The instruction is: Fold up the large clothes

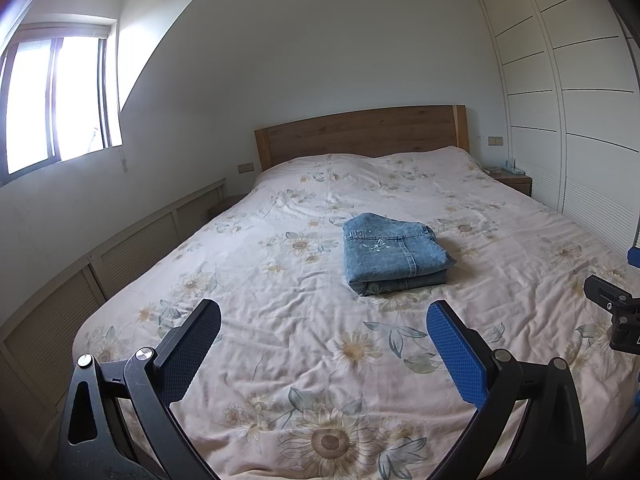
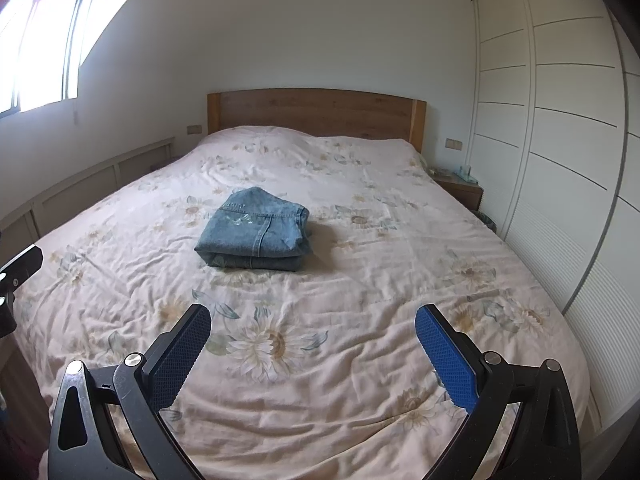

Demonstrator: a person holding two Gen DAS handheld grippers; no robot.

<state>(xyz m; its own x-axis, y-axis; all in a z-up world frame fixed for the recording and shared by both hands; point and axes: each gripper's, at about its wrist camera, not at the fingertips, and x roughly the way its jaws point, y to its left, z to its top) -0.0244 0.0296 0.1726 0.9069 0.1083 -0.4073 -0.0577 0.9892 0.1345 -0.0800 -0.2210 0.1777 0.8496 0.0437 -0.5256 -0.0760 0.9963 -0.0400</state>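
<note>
1. The faded blue denim garment (image 1: 396, 256) is lying as a compact, layered rectangular bundle near the middle of the bed, its stitched seam and pale embroidery facing up; the right wrist view is showing it (image 2: 256, 234) left of centre, its folded edge facing the cameras

2. It is resting on the pale pink bedspread printed with sunflowers (image 1: 304, 344), which is wrinkling all around the bundle and covering the whole mattress up to the curved wooden headboard (image 1: 360, 134)

3. The left gripper (image 1: 324, 342) is hovering over the near end of the bed with its blue-padded fingers spread wide and nothing between them, well apart from the denim

4. The right gripper (image 2: 312, 342) is doing the same: fingers apart, holding nothing, clear of the bundle

5. Judging by the tidy stack, the folding itself is looking finished and this is reading as the closing step

6. Any next move is calling only for checking loose edges and, if needed, pressing the top layer flat without disturbing the layers
</note>
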